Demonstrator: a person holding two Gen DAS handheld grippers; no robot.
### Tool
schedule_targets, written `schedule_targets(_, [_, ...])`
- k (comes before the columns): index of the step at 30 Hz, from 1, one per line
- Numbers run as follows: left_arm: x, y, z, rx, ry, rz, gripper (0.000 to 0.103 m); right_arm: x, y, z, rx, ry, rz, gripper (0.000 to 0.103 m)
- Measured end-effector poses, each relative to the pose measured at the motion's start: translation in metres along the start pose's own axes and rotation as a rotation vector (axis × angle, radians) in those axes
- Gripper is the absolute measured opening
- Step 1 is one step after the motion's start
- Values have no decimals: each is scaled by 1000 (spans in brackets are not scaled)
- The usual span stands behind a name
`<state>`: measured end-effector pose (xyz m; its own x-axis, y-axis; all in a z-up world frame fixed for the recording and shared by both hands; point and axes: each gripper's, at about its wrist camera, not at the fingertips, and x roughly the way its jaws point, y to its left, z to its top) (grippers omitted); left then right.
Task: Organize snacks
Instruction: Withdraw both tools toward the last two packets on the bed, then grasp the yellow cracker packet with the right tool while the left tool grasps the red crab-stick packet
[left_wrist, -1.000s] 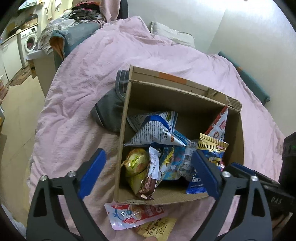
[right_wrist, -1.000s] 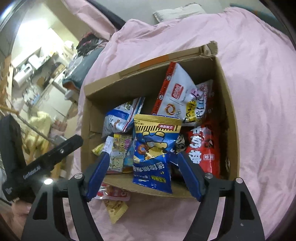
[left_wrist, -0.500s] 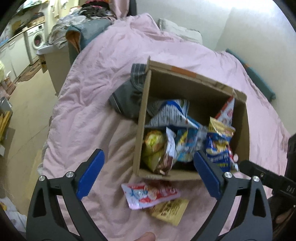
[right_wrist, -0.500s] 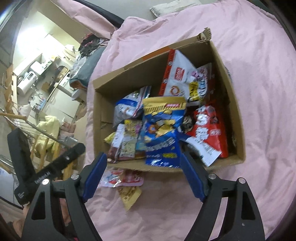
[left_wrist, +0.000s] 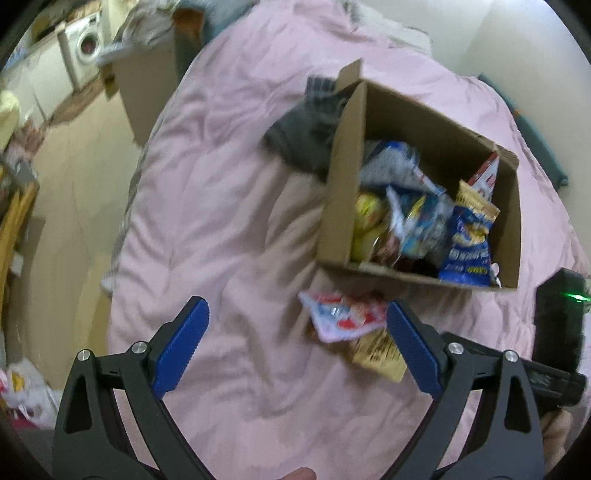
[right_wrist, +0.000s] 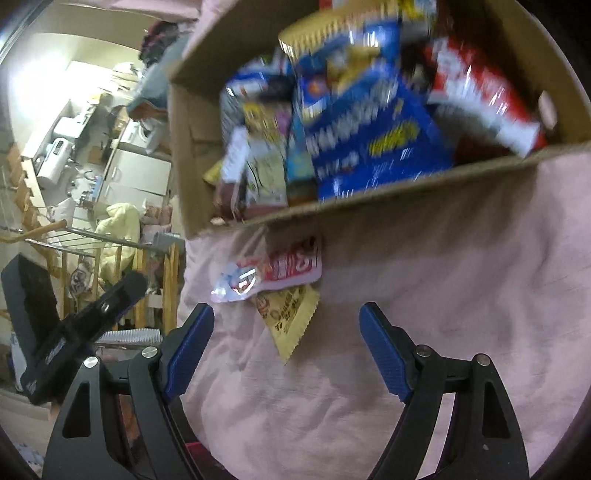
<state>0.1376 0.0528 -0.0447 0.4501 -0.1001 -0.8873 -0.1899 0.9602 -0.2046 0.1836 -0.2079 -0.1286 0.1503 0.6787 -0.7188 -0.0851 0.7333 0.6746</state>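
Observation:
A cardboard box (left_wrist: 340, 206) full of snack bags stands on a pink bed cover; it also shows in the right wrist view (right_wrist: 184, 147). A pink-red pouch (left_wrist: 343, 317) and a yellow packet (left_wrist: 376, 350) lie on the cover just in front of the box; they also show in the right wrist view as the pouch (right_wrist: 273, 269) and the packet (right_wrist: 291, 314). My left gripper (left_wrist: 295, 347) is open and empty, above the cover left of the packets. My right gripper (right_wrist: 286, 347) is open and empty, with the yellow packet just ahead between its fingers.
A dark grey garment (left_wrist: 303, 129) lies behind the box's left side. The bed's left edge (left_wrist: 125, 221) drops to the floor. A washing machine (left_wrist: 81, 51) and clutter stand beyond. The other gripper's body (right_wrist: 74, 325) shows at the left of the right wrist view.
Both grippers have pulled back from the box and lowered toward the cover. The two loose packets now lie near the fingertips. Both stay open.

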Motion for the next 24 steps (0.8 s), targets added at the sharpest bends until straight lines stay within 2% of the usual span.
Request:
schedule_targets(4, [-2,21,-10,-82,18,-11,95,34,5,-4,-13,69,-23,82])
schedule_targets(7, [-2,26,-12,-83,12,2,96,53,15,-5,-53,89,-38,72])
schedule_targets(9, [-2,27,-13,-75,2,8,96,62,23,-5,-90,97,-56,60])
schedule_targets(11, [-2,28,-15,-66,0,18,95,67,28,-4,-111,86,-67,55])
schedule_targets(13, [-1,30,-15,-63,3,21,95,68,29,-2,-106,78,-84,46])
schedule_targets(15, [0,32,-14,-70,4,22,95,68,26,-2,-102,73,-85,26])
schedule_targets(17, [0,34,-14,-84,6,13,95,65,26,-3,-129,72,-95,20])
schedule_targets(24, [0,26,-14,-73,14,-15,95,37,20,-28,-147,119,-91,17])
